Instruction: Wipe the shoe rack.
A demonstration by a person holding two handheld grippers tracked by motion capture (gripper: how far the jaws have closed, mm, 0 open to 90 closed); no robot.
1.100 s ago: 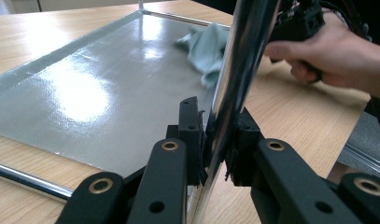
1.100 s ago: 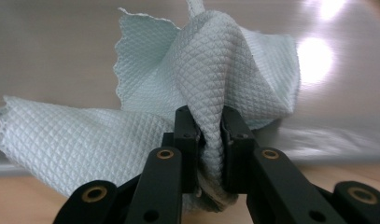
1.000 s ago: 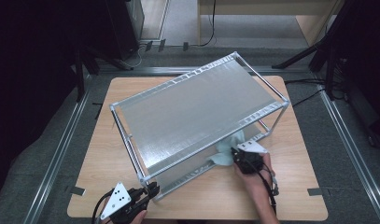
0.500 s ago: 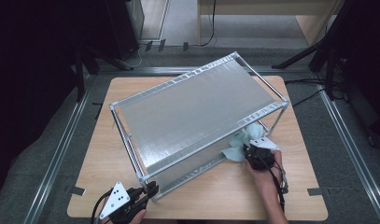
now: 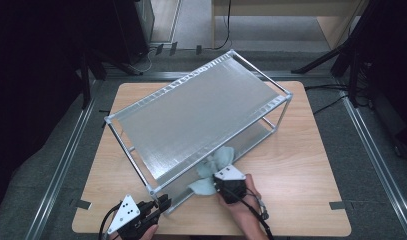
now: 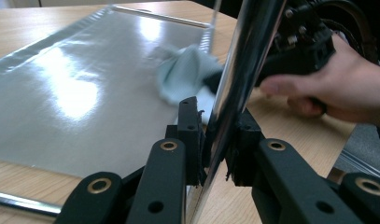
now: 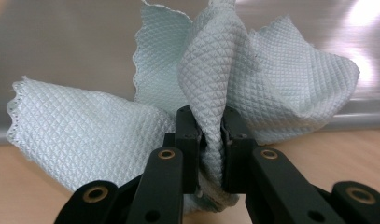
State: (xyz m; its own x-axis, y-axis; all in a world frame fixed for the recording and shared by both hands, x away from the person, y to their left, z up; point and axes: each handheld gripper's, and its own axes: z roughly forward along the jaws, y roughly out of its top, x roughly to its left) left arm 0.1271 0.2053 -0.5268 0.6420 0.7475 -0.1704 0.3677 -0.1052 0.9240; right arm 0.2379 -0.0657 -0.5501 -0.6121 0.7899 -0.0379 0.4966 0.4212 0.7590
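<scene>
A wooden desk [image 5: 301, 165] seen from above carries a 2-tier metal rack [image 5: 201, 115] set at an angle, with a silvery top shelf and a matching lower shelf [image 6: 71, 93] resting close to the desk surface. At the near left corner, the left gripper [image 5: 158, 206] is clamped on the rack's chrome corner post [image 6: 234, 79]; in the left gripper view its 2 black jaws press against either side of the shiny tube, which rises steeply between them. To the right, along the rack's near long side, a person's hand [image 5: 241, 197] holds the right gripper [image 5: 217, 181], which points toward the lower shelf. Its jaws are closed tight on a pale mint-green quilted cloth [image 7: 271, 79]. In the right gripper view, a pinched fold of the cloth stands upright between the jaws, and the rest fans out to both sides, with a scalloped edge visible at the left. From above, the cloth [image 5: 216, 167] is bunched at the near edge of the lower shelf, partly tucked under the top shelf, roughly midway along the rack's near side. In the left gripper view the cloth [image 6: 185, 77] lies on the reflective lower shelf just beyond the post, with the other hand [image 6: 327, 91] and its black gripper beside it at the right. The 2 grippers are well apart along the near edge of the desk.
</scene>
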